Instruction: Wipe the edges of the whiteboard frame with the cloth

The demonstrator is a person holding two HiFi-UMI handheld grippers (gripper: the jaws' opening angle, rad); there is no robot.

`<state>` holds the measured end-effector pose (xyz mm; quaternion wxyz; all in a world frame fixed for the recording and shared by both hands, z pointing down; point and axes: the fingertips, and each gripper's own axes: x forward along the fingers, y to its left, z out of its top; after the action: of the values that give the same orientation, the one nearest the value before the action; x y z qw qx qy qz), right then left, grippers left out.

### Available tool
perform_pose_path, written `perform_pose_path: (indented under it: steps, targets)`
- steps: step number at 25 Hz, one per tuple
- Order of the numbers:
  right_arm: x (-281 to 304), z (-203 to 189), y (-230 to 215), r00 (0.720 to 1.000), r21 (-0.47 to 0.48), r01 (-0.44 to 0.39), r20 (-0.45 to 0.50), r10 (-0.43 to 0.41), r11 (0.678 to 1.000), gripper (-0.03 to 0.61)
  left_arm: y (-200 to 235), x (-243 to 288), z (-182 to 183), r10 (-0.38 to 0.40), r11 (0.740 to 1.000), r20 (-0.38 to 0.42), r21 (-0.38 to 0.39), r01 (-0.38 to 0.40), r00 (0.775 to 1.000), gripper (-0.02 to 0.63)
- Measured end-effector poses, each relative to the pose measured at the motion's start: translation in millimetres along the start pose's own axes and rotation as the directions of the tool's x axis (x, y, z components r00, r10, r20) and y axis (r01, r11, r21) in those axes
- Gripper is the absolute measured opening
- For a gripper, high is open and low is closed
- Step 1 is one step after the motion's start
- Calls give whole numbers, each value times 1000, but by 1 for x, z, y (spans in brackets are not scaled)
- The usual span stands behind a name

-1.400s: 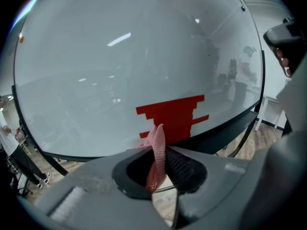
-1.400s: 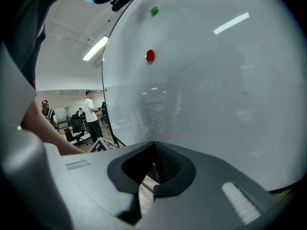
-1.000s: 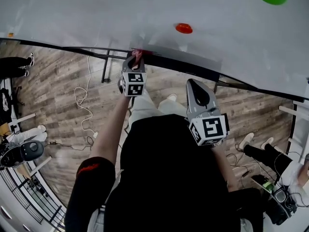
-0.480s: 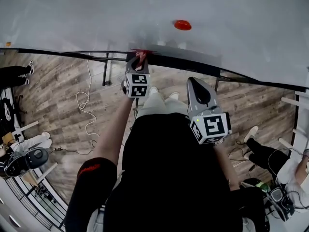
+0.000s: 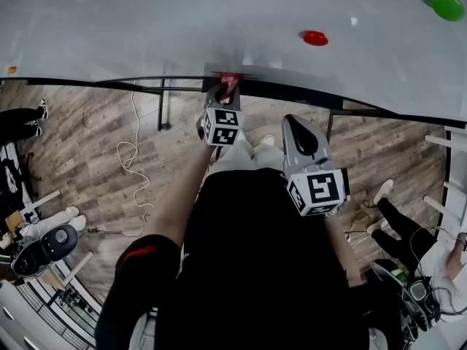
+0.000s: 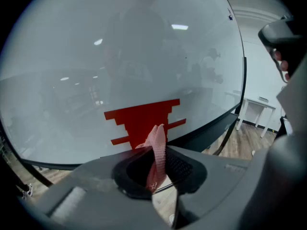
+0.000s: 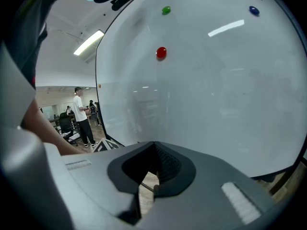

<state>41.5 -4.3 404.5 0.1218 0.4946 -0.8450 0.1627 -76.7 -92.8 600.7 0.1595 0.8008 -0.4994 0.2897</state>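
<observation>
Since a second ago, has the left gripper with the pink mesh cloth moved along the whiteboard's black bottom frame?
Yes. The left gripper, clamping the pink mesh cloth, slid right along the black frame, away from the left-hand stand leg.

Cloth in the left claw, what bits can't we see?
- Cloth: left gripper view, lower end buried inside the left claw.
- Whiteboard frame: same view, claw body covers the stretch below the cloth; touching unclear.
- Whiteboard: head view, top cut off by picture edge.
</observation>
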Motion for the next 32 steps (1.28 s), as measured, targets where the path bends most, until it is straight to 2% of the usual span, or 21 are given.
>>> perform_pose_path:
  steps: [8,12,16,20,32]
  targets:
    - [8,-5,35,998,-22,52,19,-51,998,2,1,-2,-4,-76,996,9,38,76,997,55]
    - [7,-2,37,995,4,90,31,-90,996,2,2,-3,-5,-100,994,6,46,99,995,55]
    - [6,-4,38,996,-6,82,18,-82,997,3,-1,-5,-5,-109,993,5,42,108,994,55]
    - [1,-7,31,997,-17,79,9,-79,997,2,-3,-3,-4,-103,994,3,38,103,995,55]
    - [-17,-13,-20,998,36,61,-7,-61,998,3,-15,6,1,-22,999,-16,-23,22,1000,55]
